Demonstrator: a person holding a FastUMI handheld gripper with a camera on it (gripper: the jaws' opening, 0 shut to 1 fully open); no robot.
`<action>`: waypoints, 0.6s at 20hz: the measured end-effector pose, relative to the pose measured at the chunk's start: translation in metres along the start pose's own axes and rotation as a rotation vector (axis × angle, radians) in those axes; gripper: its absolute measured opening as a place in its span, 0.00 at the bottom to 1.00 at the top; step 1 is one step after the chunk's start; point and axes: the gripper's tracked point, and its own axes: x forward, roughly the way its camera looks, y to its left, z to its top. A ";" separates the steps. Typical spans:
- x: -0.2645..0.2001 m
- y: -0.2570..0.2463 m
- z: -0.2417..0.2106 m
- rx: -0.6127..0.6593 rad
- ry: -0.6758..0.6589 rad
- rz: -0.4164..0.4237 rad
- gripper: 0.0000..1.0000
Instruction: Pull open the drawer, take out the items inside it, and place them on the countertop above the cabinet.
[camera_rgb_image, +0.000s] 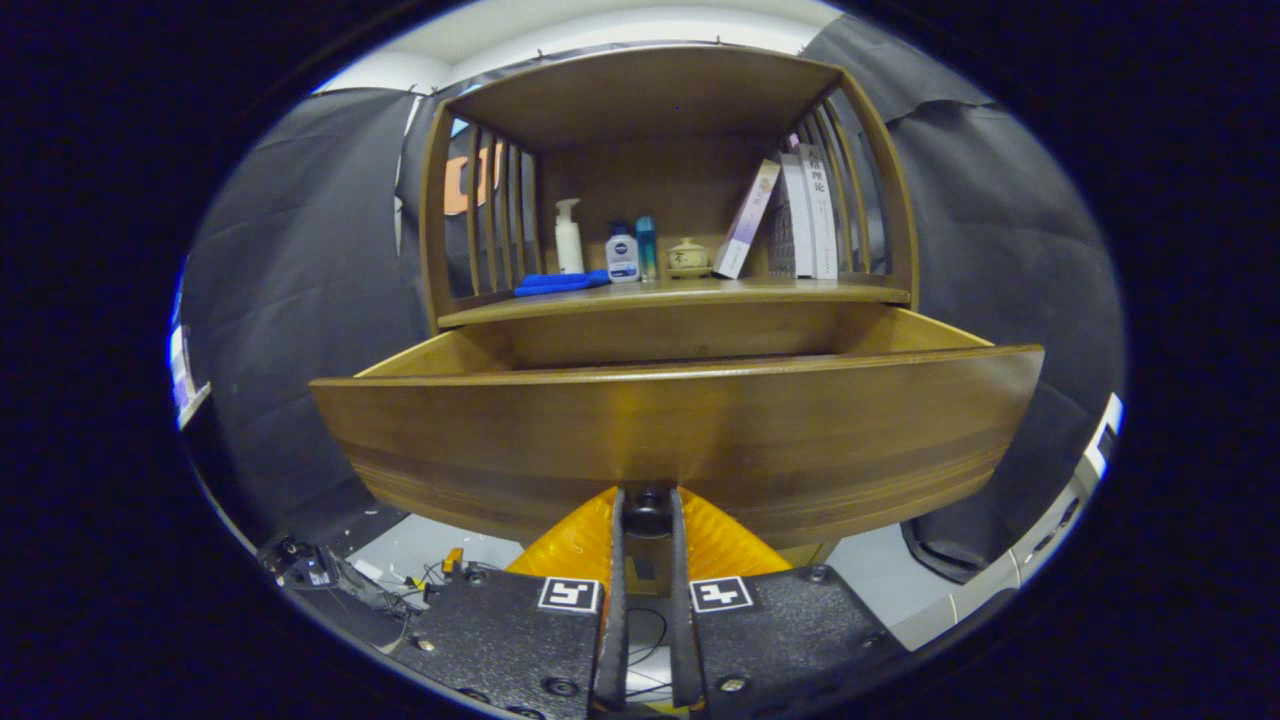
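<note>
The drawer (680, 440) stands pulled out, its long front running crosswise just ahead of the tongs (648, 520). Both fingers are nearly closed, clamped on its dark knob (648, 510). Beyond them the countertop (680, 295) carries bottles (600, 245) and books (800, 215), with dark cloth walls around.

one fisheye view rides on the claw (647, 520) — low, close under the open drawer (680, 440) front, facing the cabinet (660, 110) at upper centre.
</note>
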 end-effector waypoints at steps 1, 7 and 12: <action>-0.004 0.001 -0.001 -0.005 0.007 0.003 0.20; -0.015 0.004 -0.005 -0.041 0.072 0.017 0.21; -0.035 -0.001 0.021 -0.108 0.070 0.011 0.37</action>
